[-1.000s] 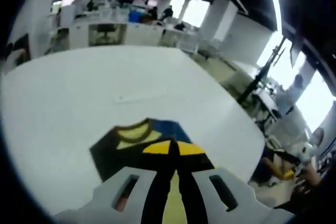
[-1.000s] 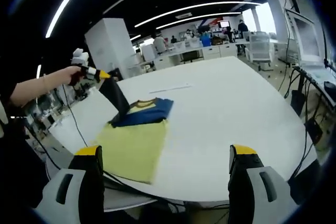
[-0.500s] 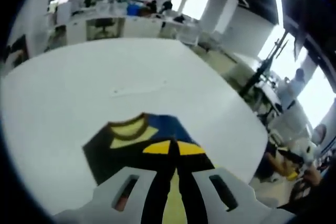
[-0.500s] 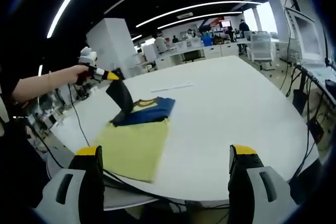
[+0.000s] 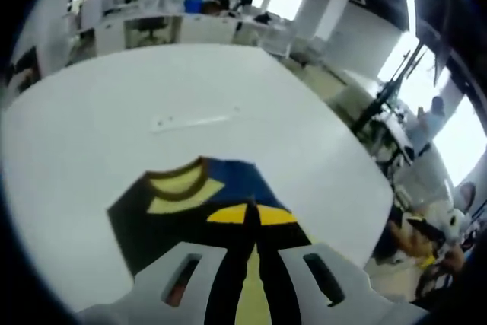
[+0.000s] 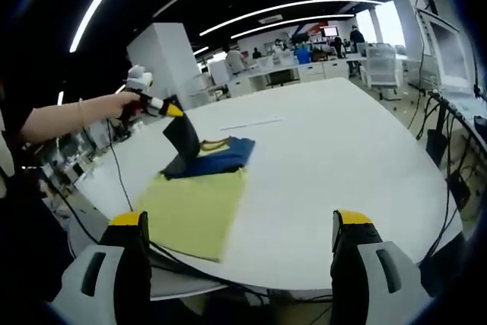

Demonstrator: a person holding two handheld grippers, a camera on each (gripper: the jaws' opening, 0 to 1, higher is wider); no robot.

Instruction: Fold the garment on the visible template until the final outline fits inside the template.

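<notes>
The left tool (image 6: 173,109) is pinching a dark flap of the garment (image 6: 207,156) and holding it up off the tabletop (image 6: 327,180); in the left gripper view its yellow-tipped jaws are pressed together on that dark cloth, with the yellow-trimmed collar (image 5: 180,181) lying just beyond them. The garment, navy and black, is sitting at the far end of the yellow template (image 6: 194,211), overlapping its edge. A fold is in hand here: one side is being lifted, by my reading to be carried across the body of the shirt.

The right tool (image 6: 242,245) is hanging back at the near edge of the tabletop, jaws spread wide and gripping nothing, well apart from the cloth.

What the next move is calling for: the left tool carrying that flap over and laying it flat so the outline narrows. The garment is also lying largely beyond the template, so it looks like it needs drawing back onto the yellow sheet.
</notes>
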